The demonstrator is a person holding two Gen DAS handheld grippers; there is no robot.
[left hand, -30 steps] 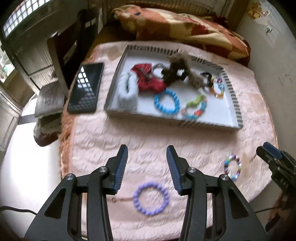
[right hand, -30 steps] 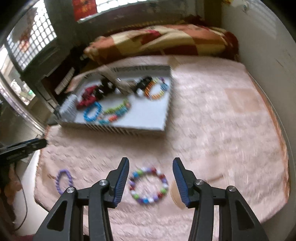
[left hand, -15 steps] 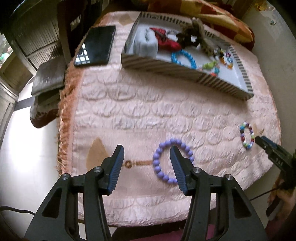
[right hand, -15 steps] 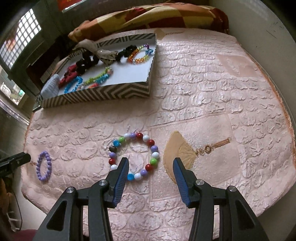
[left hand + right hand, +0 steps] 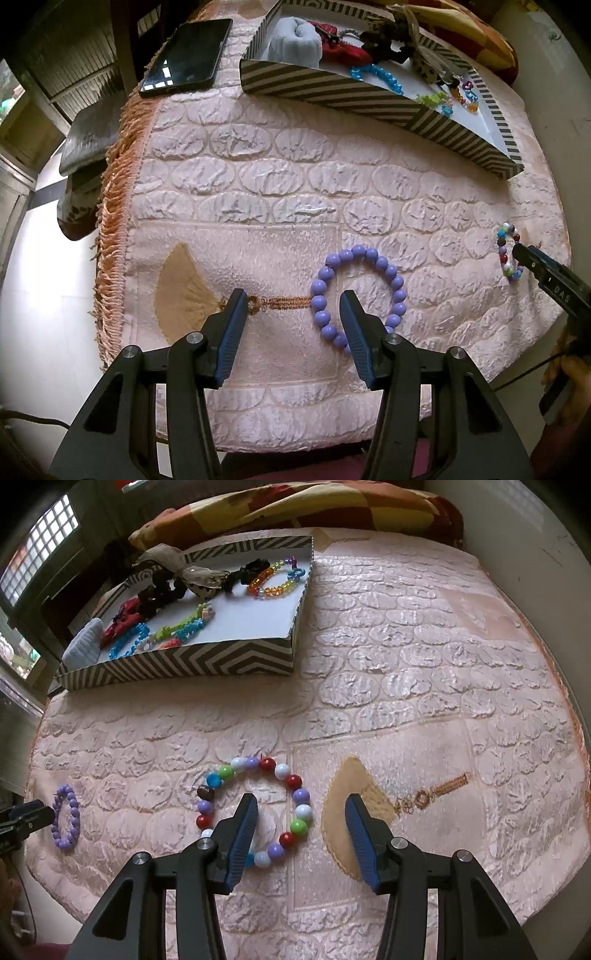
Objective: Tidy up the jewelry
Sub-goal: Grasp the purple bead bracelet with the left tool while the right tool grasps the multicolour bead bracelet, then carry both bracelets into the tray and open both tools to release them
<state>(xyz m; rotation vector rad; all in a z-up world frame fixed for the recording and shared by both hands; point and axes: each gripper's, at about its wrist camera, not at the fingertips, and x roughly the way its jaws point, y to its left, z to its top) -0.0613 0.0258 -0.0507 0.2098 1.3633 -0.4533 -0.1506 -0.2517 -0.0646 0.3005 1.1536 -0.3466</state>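
While both lie flat, left hand-held gripper point(image 5: 293, 307) spread straddling purple bracelet point(image 5: 357, 295), right hand-held gripper point(image 5: 301, 812) spread straddling multicolored bracelet point(image 5: 255, 810)

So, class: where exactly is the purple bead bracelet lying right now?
The purple bead bracelet lies flat on the pink cloth near its front edge, outside the striped tray. In the left wrist view, the open left gripper straddles its left side.

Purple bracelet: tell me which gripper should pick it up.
Left. The left gripper is open, one finger inside the purple bracelet; the right gripper straddles the multicolored bracelet.
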